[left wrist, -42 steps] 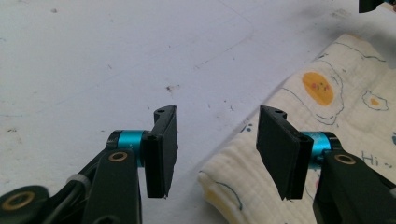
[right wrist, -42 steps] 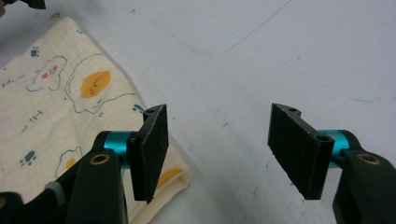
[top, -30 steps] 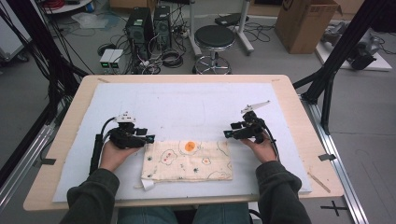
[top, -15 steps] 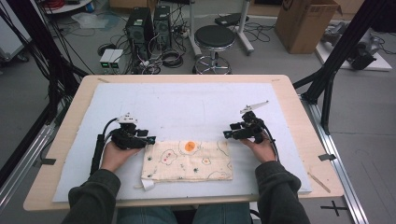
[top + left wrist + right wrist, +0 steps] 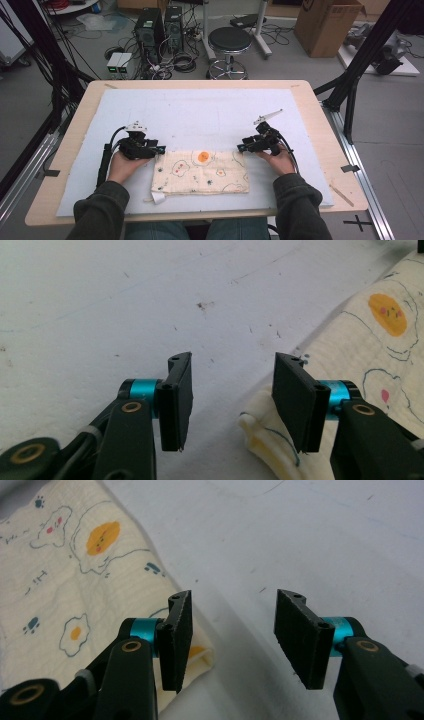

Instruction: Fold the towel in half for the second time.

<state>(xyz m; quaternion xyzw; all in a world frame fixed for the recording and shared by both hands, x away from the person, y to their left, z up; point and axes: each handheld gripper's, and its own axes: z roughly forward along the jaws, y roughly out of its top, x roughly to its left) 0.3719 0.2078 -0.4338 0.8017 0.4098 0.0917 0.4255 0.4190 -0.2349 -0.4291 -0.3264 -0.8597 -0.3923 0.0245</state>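
Cloth (image 5: 201,172) – cream, printed with fried eggs and paw marks – lies folded flat on the white mat (image 5: 200,115), near the person's edge of the table (image 5: 320,125), between the two hands. Left gripper (image 5: 159,149) sits at the cloth's far left corner, right gripper (image 5: 242,147) at its far right corner.

Left gripper view: jaws about half open and have just been closing a little; the cloth's folded corner (image 5: 265,432) lies between them, by the right-hand pad (image 5: 295,400), not pinched yet. Right gripper view: same story – jaws half open, just been closing, cloth corner (image 5: 200,657) tucked by the left-hand pad (image 5: 177,637), bare mat in the gap, no grip.

Progress, as I read it: cloth already looks folded at least once, with a loose white tag at its near left corner. Both corners are lined up for a pinch; the grab and whatever fold or lift follows are left to do.

Surface: white mat, scuffed and speckled, on a wooden table. Room behind: a black stool (image 5: 229,40), computer towers (image 5: 160,25), cables on the floor, a cardboard box (image 5: 327,25), black frame posts either side.
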